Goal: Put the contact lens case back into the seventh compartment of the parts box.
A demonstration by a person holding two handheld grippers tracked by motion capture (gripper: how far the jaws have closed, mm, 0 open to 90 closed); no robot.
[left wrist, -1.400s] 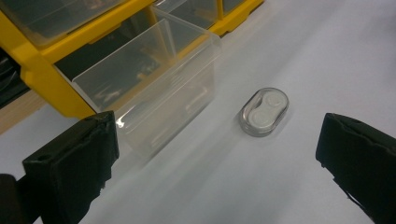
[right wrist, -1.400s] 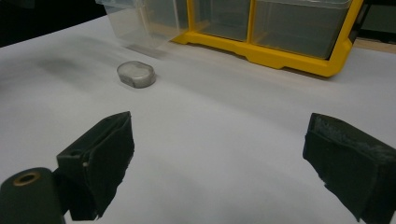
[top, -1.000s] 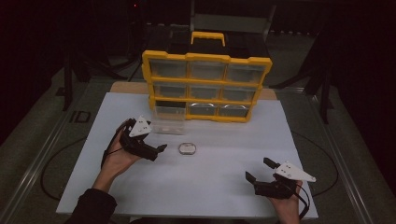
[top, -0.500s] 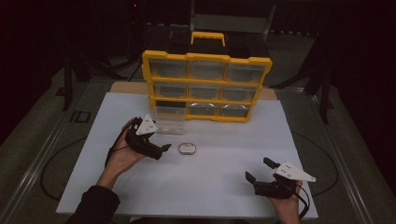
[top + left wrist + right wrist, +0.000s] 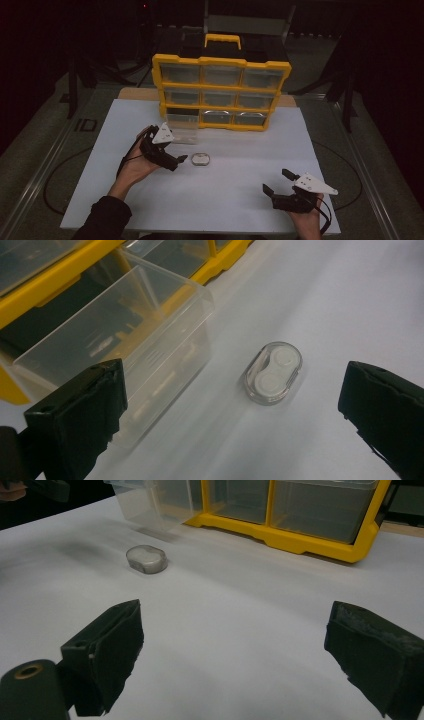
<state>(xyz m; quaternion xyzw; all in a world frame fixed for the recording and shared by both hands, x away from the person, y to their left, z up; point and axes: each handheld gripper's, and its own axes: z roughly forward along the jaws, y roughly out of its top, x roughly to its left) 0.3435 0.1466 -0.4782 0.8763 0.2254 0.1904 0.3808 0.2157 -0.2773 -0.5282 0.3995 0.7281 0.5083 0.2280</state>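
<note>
Case, a small clear oval with two round wells, lies flat on the white desk just beside the pulled-out clear drawer of the yellow organizer. Left tongs hover near it, jaws spread wide and empty, lined up for a pickup; the approach appears under way, and the next move calls for straddling the case and closing. Right tongs, also agape and empty, rest well apart.
</note>
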